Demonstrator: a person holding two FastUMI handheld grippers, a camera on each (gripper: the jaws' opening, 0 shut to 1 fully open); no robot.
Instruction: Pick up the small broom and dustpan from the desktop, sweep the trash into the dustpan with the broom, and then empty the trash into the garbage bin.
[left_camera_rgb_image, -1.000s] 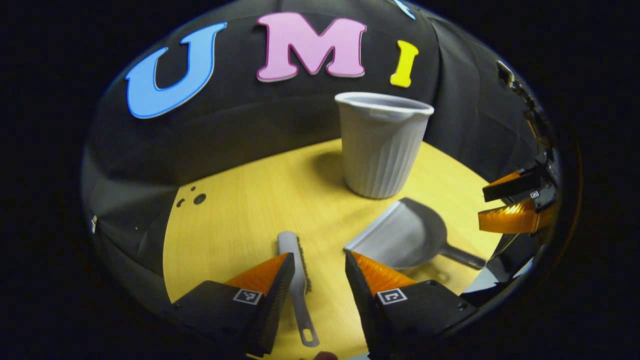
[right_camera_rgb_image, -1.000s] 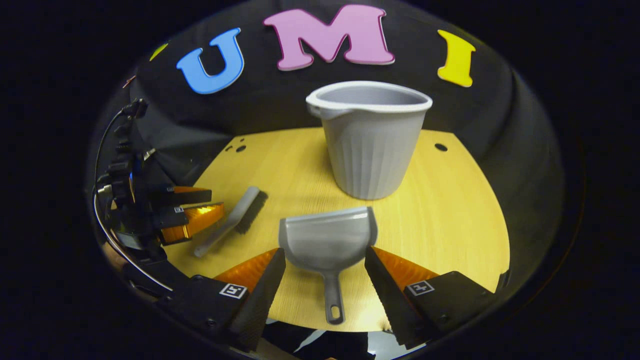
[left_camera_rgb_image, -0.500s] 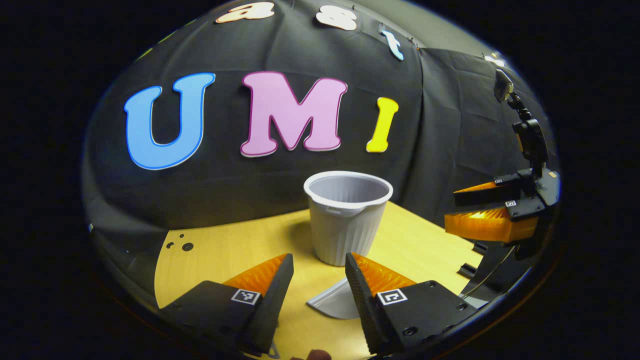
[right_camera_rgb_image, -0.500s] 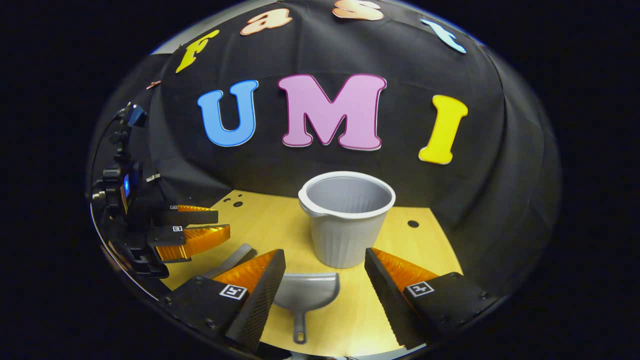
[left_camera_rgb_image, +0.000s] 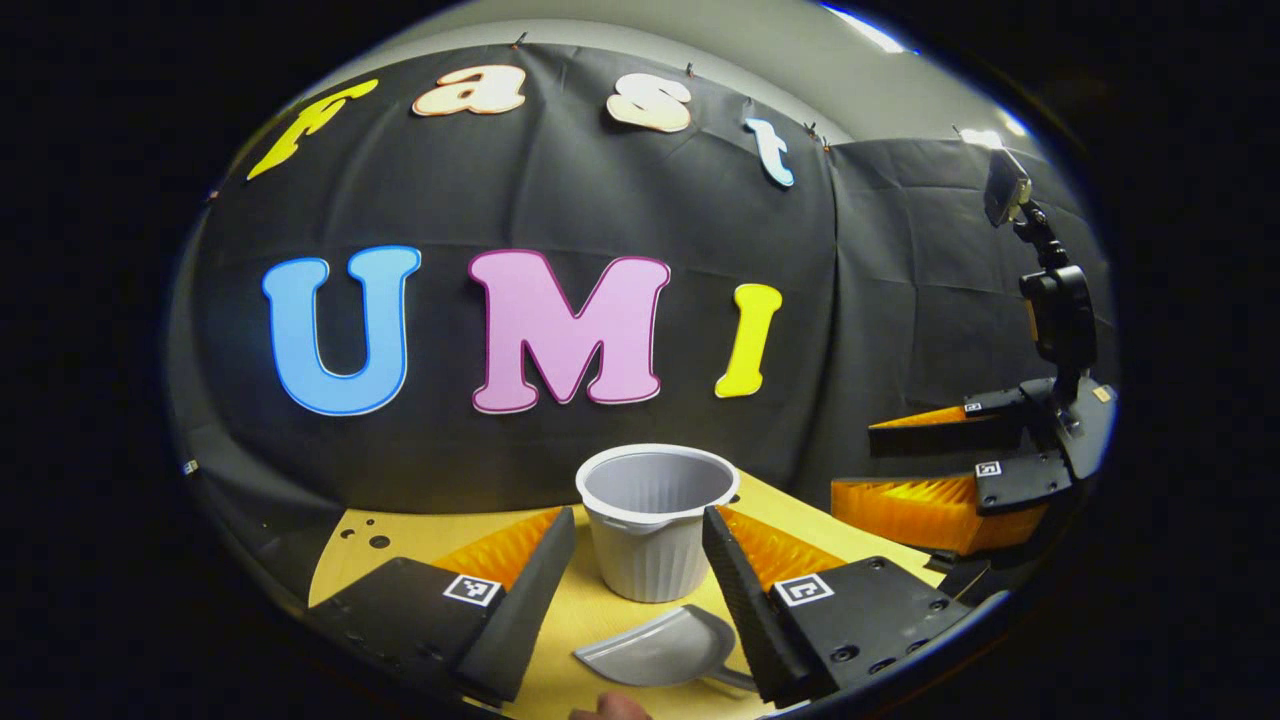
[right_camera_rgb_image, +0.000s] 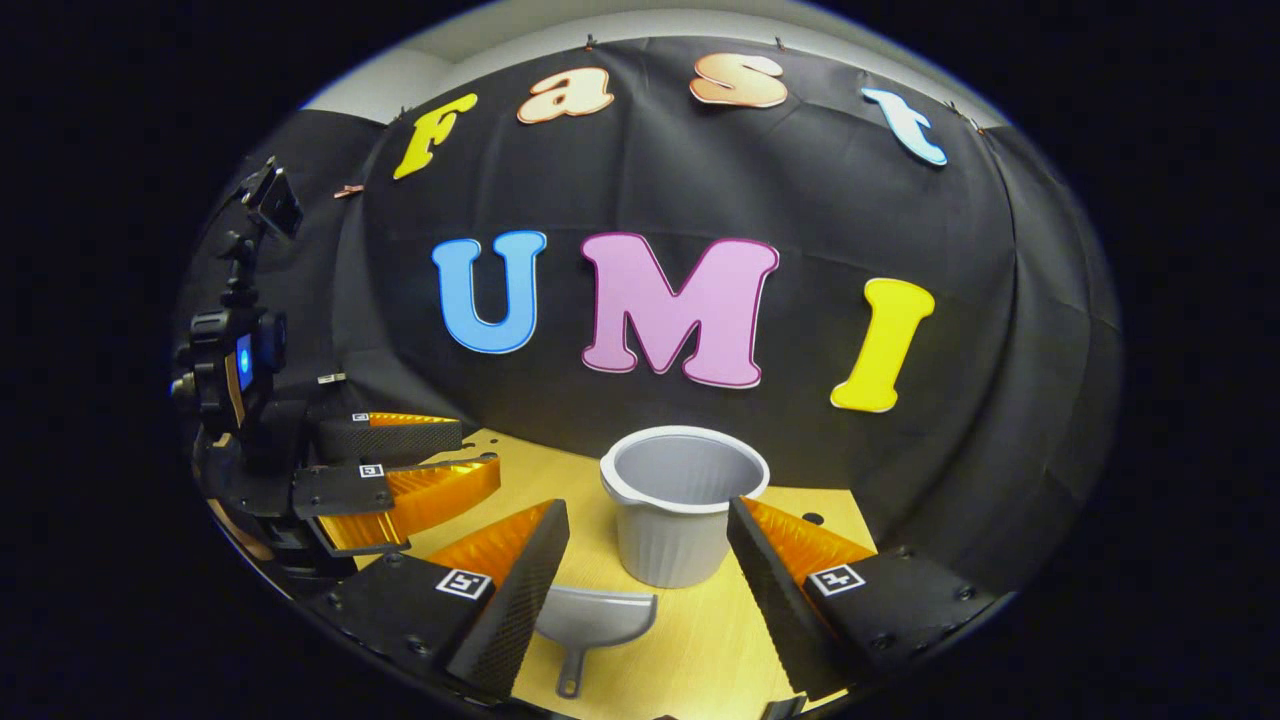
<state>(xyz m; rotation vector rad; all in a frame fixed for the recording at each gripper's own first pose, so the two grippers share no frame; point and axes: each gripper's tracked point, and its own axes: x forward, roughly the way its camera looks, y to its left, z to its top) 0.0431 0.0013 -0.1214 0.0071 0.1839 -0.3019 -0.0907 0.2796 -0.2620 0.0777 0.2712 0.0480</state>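
The garbage bin (left_camera_rgb_image: 655, 520) stands upright at lower centre of the left gripper view, on the wooden desktop (left_camera_rgb_image: 590, 615); its ribbed grey plastic interior appears empty. The dustpan (left_camera_rgb_image: 660, 650), smooth grey plastic, lies flat just below the bin, apart from it. The left gripper (left_camera_rgb_image: 640, 590) has its 2 fingers spread, holding nothing. In the right gripper view, the right gripper (right_camera_rgb_image: 650, 580) is likewise spread and unloaded, level above the dustpan (right_camera_rgb_image: 592, 620). The broom's position cannot be determined.
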